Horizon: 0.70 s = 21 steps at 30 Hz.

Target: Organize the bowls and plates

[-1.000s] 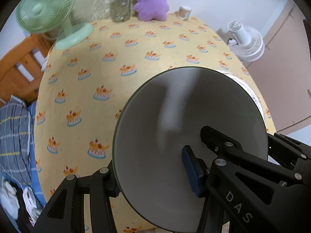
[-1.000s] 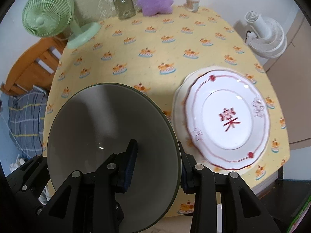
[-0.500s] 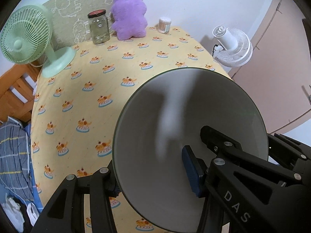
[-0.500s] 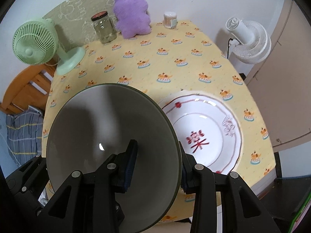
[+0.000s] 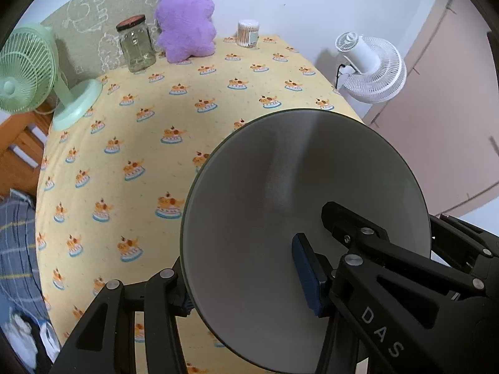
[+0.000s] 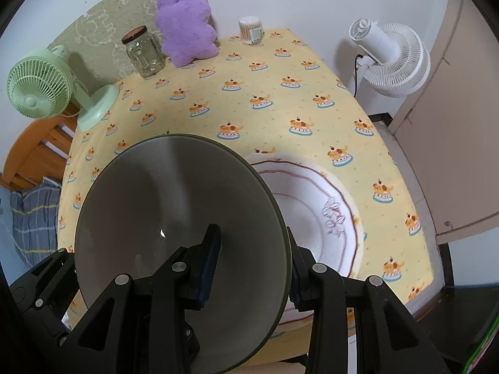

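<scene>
Now my left gripper [image 5: 246, 286] is clamped on the rim of a grey bowl [image 5: 299, 218], held above the yellow tablecloth [image 5: 131, 131]. Further right, my right gripper [image 6: 249, 268] pinches a second grey bowl [image 6: 174, 224] by its rim, just left of the white plate [image 6: 327, 218], which seems to rest on another plate, though blur hides that

home bedroom | plush toy [image 5: 186, 20] | wooden bed frame [image 6: 34, 152] | desk fan [image 5: 28, 68]
</scene>
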Each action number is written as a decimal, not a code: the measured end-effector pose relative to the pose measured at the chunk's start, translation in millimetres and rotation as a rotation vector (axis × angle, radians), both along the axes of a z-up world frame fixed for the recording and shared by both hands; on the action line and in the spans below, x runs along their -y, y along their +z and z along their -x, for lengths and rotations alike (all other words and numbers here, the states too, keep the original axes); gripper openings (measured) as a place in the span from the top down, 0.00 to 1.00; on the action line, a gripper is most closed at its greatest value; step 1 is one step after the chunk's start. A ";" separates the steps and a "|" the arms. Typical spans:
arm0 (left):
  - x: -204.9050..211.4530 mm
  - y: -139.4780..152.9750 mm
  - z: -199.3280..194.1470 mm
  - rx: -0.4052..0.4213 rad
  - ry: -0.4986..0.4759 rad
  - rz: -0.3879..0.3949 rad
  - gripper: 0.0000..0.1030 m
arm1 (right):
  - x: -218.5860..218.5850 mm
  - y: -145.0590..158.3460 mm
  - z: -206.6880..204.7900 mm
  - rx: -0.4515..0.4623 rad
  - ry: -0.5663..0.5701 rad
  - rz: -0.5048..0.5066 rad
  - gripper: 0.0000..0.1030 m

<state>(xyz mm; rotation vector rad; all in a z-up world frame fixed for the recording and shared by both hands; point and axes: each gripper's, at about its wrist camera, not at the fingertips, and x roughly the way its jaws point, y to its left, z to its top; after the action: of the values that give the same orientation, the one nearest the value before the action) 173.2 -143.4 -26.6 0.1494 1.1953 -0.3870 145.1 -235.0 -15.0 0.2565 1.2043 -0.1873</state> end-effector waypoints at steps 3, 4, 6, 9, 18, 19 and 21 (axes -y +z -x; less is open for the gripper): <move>10.7 -4.7 -1.3 -0.019 0.033 -0.001 0.48 | 11.6 -4.6 -2.7 -0.016 0.028 -0.008 0.60; 14.6 -6.5 -1.8 -0.026 0.046 0.000 0.48 | 16.8 -6.4 -4.0 -0.023 0.039 -0.012 0.60; 21.5 -10.0 -1.8 -0.038 0.066 0.004 0.48 | 26.5 -9.6 -6.1 -0.035 0.057 -0.016 0.60; 31.3 -15.6 -1.8 -0.053 0.094 0.004 0.48 | 36.5 -14.3 -9.0 -0.049 0.081 -0.017 0.60; 48.7 -31.8 -0.1 -0.101 0.168 -0.006 0.48 | 56.5 -32.9 -14.1 -0.101 0.156 -0.032 0.60; 50.0 -33.3 0.0 -0.105 0.174 -0.006 0.48 | 57.6 -34.5 -14.7 -0.106 0.160 -0.034 0.60; 52.3 -35.7 -0.2 -0.114 0.183 -0.006 0.48 | 59.0 -36.8 -14.9 -0.113 0.165 -0.034 0.60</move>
<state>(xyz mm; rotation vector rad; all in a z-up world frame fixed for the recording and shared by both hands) 173.4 -195.7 -62.3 0.0226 1.3112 -0.2341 160.1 -294.0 -51.8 0.1772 1.3358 -0.0377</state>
